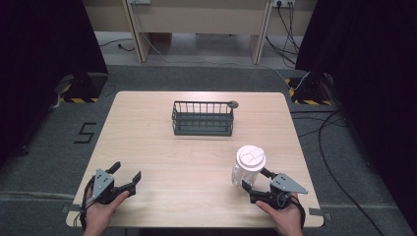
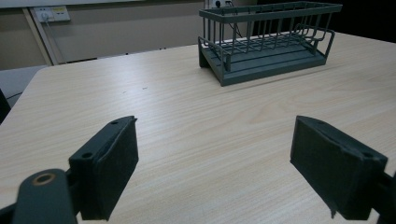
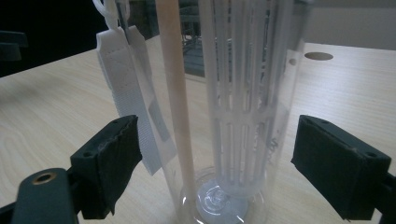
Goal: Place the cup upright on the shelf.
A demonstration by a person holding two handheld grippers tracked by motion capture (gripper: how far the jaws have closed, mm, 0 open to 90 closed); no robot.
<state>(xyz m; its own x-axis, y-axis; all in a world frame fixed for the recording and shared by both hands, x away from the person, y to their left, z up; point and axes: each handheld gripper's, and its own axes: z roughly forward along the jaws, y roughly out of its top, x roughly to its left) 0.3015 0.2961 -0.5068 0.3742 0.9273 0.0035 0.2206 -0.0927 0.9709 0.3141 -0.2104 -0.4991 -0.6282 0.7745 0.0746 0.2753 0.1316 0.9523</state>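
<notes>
From the high view: left hand (image 1: 98,209) low at the near left corner of the table (image 1: 196,196), well apart from the dark wire rack (image 1: 202,118) at the far middle. Left gripper (image 1: 125,177) angled toward that rack, jaws spread wide over bare wood, holding nothing. Right hand (image 1: 282,211) at the near right corner, its right gripper (image 1: 255,179) pointed up-left, jaws apart on either side of a clear bottle (image 1: 248,167) with a white lid. Bottle upright, nearer than the rack and off to its right. A dark "5" (image 1: 84,132) marked on the floor, left of the rack.

From the left gripper view: both black pads (image 2: 116,163) far apart, empty, hovering low above the tabletop; rack (image 2: 268,39) ahead and to the right.

From the right gripper view: jaws open, bottle (image 3: 243,116) standing between them, with a white ribbed insert, a pale straw and a white strap (image 3: 135,93) hanging down its side. Possibly faint print low on the bottle wall, too blurred to read. Contact between pads and bottle impossible to judge.
</notes>
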